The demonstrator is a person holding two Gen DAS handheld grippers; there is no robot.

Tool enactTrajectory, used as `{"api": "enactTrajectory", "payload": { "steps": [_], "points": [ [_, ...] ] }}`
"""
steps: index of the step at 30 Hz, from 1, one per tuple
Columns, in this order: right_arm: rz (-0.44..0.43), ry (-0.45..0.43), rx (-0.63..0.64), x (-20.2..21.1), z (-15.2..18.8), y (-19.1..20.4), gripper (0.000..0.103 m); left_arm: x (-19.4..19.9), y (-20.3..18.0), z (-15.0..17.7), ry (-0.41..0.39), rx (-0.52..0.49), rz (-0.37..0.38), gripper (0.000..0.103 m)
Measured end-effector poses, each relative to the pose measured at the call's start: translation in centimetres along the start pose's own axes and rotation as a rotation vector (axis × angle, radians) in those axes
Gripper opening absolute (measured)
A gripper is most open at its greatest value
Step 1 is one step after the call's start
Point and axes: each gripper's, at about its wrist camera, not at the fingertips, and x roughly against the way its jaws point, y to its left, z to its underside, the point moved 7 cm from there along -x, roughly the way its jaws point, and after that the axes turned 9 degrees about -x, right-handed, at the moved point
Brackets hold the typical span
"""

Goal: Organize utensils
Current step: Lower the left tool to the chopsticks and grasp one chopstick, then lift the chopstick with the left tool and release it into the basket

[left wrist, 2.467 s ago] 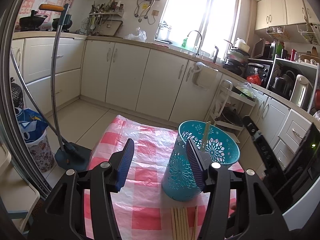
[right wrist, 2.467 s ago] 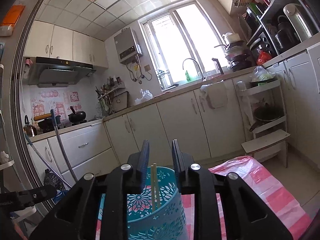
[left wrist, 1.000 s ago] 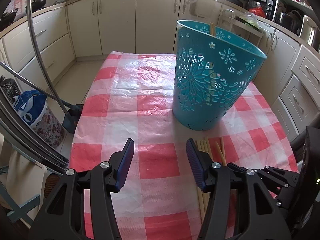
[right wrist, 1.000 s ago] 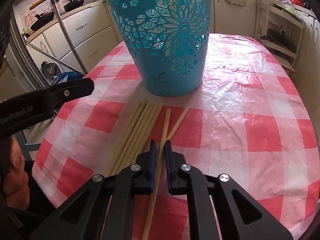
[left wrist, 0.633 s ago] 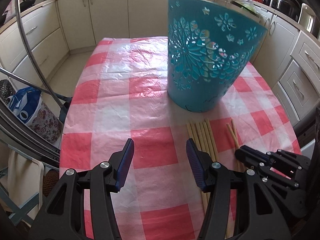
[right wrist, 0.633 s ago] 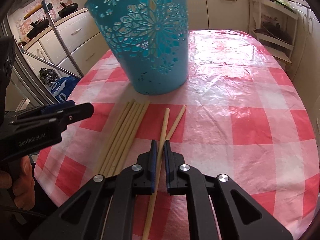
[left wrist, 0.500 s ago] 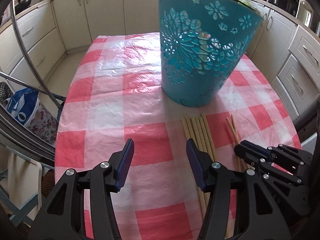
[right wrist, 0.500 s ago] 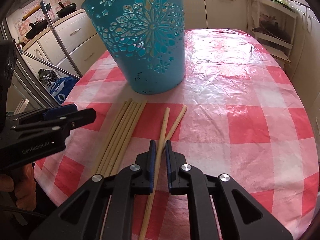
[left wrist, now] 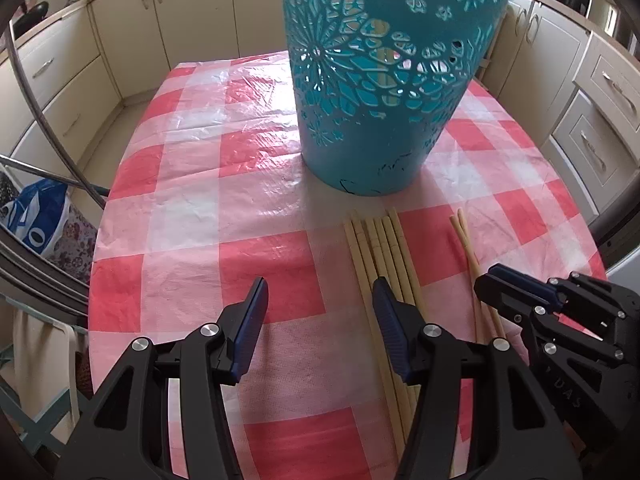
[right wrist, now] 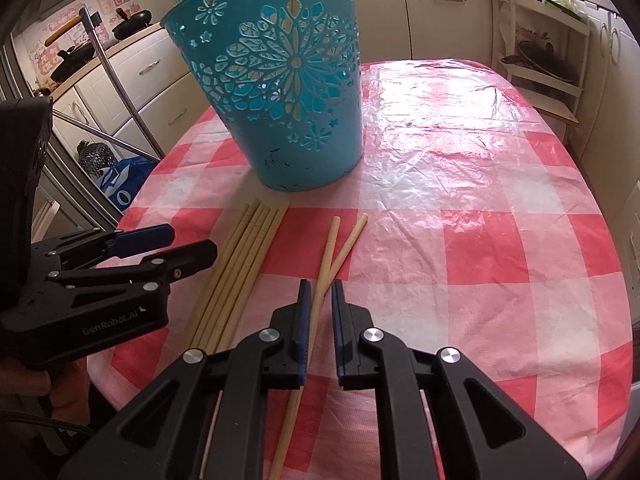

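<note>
A teal openwork basket [left wrist: 384, 80] [right wrist: 280, 92] stands upright on the red-and-white checked tablecloth [left wrist: 224, 168] [right wrist: 460, 184]. In front of it lie a bundle of several wooden chopsticks [left wrist: 380, 248] [right wrist: 244, 256] and a separate crossed pair of chopsticks [left wrist: 468, 248] [right wrist: 340, 248]. My left gripper [left wrist: 318, 312] is open and empty, its right finger over the bundle. My right gripper [right wrist: 320, 304] is open a little, its jaws straddling the crossed pair just above the cloth; it also shows in the left wrist view [left wrist: 516, 284]. The left gripper shows in the right wrist view [right wrist: 160, 248].
The table's near edge [right wrist: 360, 432] runs just below the grippers. A blue bag [left wrist: 36, 220] and metal pole [right wrist: 120, 88] stand on the floor to the left. Kitchen cabinets [left wrist: 596, 112] ring the table; a white shelf rack [right wrist: 540, 48] stands far right.
Both grippers came down from the basket's rim to the chopsticks on the cloth. The right gripper's jaws have opened slightly around the crossed pair. The left gripper has shifted forward and lower.
</note>
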Motion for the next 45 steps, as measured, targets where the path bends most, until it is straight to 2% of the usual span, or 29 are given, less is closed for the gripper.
{"api": "enactTrajectory", "payload": {
  "steps": [6,7,10,12,13,14,17,20,24,26,28,31,32,34,35,39,41,44,45],
  "points": [
    [0.004,0.005,0.015,0.0,0.1,0.0,0.015,-0.5,-0.2,0.3,0.016,-0.016,-0.012,0.051],
    [-0.001,0.007,0.014,0.0,0.1,0.0,0.01,-0.5,-0.3,0.3,0.015,-0.024,-0.009,0.047],
    [0.007,0.008,0.029,0.0,0.1,0.2,0.009,-0.6,-0.5,0.3,0.012,-0.042,-0.019,0.041],
    [0.01,0.01,0.042,-0.1,0.1,0.3,0.009,-0.6,-0.8,0.2,0.007,-0.056,-0.014,0.026],
    [0.014,0.011,0.057,-0.1,0.1,0.5,0.009,-0.6,-1.2,0.0,0.006,-0.064,0.003,0.011],
    [0.015,0.01,0.061,-0.1,0.1,0.5,0.009,-0.6,-1.4,0.0,0.008,-0.07,0.017,0.006],
    [0.018,-0.008,0.035,0.3,-0.2,-0.1,0.006,-0.2,-1.2,0.0,0.006,-0.047,0.077,0.005],
    [-0.006,-0.025,-0.021,0.9,-0.7,-0.9,0.006,1.3,0.1,-0.8,-0.037,-0.016,0.076,0.005],
    [0.019,0.002,-0.023,0.2,-0.6,-1.3,0.006,2.0,2.1,-1.4,-0.062,0.04,0.07,0.005],
    [0.036,0.011,-0.006,-0.3,-0.6,-1.1,0.01,1.9,2.1,-1.5,-0.057,0.043,0.078,0.005],
    [0.046,0.011,0.016,-0.6,-0.9,-0.6,0.021,1.7,1.6,-1.5,-0.048,0.023,0.083,0.005],
    [0.063,0.009,0.033,-1.0,-1.3,-0.4,0.021,1.7,1.1,-1.4,-0.041,0.002,0.094,0.005],
    [0.066,0.011,0.039,-1.2,-1.5,-0.4,0.021,1.8,1.1,-1.4,-0.042,-0.003,0.098,0.005],
    [0.074,0.017,0.043,-1.3,-1.6,-0.6,0.009,2.3,1.2,-1.5,-0.049,-0.005,0.112,0.005],
    [0.067,0.023,0.033,-1.3,-1.7,-0.7,0.006,2.7,1.3,-1.7,-0.055,-0.004,0.125,0.005],
    [0.053,0.029,0.014,-0.9,-1.5,-1.3,0.006,6.6,2.0,-3.3,-0.147,0.001,0.196,0.005],
    [0.051,0.031,0.004,-0.8,-1.4,-1.4,0.006,10.6,2.8,-5.3,-0.281,0.008,0.251,0.005],
    [0.039,0.034,-0.007,-0.7,-1.6,-1.4,0.006,15.5,3.7,-8.5,-0.473,0.011,0.25,0.005],
    [0.037,0.034,-0.008,-0.7,-1.7,-1.4,0.006,17.4,4.0,-10.0,-0.568,0.025,0.241,0.005]
  ]
}}
